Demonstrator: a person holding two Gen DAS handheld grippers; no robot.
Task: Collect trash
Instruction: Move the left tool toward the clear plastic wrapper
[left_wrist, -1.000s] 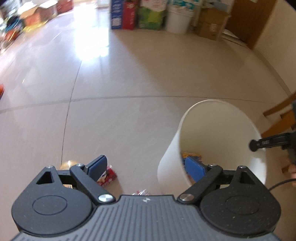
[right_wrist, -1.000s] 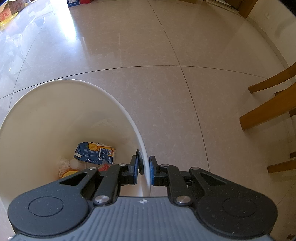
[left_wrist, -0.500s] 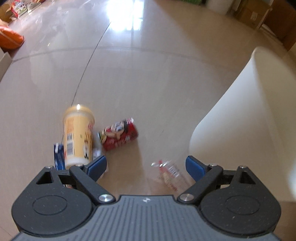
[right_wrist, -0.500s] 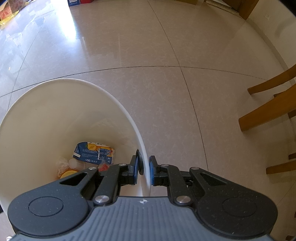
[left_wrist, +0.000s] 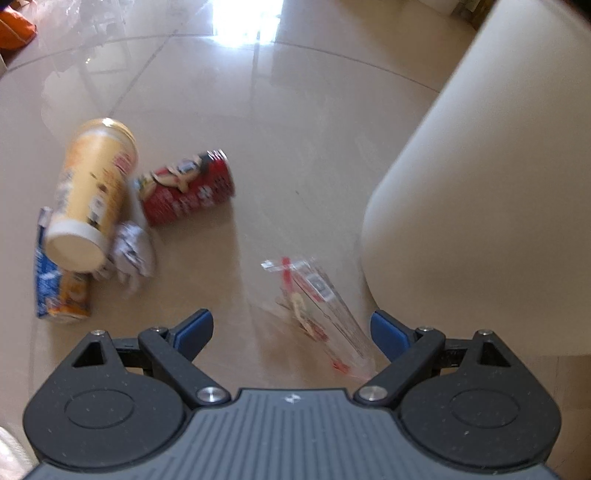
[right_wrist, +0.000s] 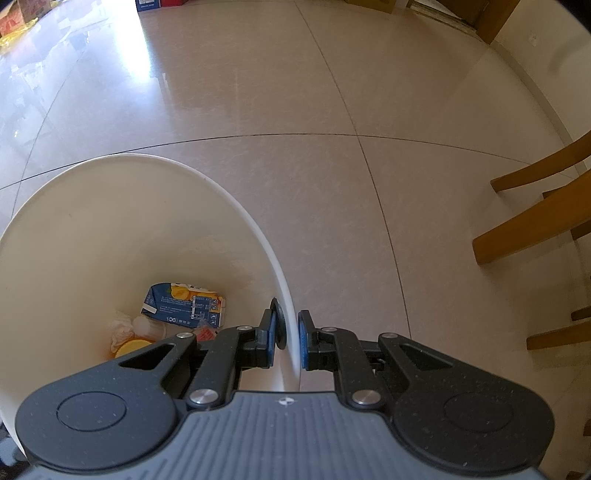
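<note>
My left gripper (left_wrist: 291, 330) hangs open just above the floor, and a clear plastic wrapper with red print (left_wrist: 317, 306) lies between its fingers. Farther left lie a yellow cup (left_wrist: 90, 199), a red can (left_wrist: 188, 190), a crumpled paper (left_wrist: 131, 253) and a blue-orange carton (left_wrist: 55, 291). The white bin (left_wrist: 480, 206) rises at the right. My right gripper (right_wrist: 288, 338) is shut on the white bin's rim (right_wrist: 273, 266). Inside the bin lie a blue juice carton (right_wrist: 184, 304) and other scraps.
Wooden chair legs (right_wrist: 535, 221) stand right of the bin in the right wrist view. Boxes (right_wrist: 155, 3) line the far wall. An orange object (left_wrist: 14, 27) sits at the far left on the glossy tile floor.
My left gripper has swung down from beside the bin's mouth to the floor and closed in on the clear wrapper. The right gripper has kept its hold on the rim.
</note>
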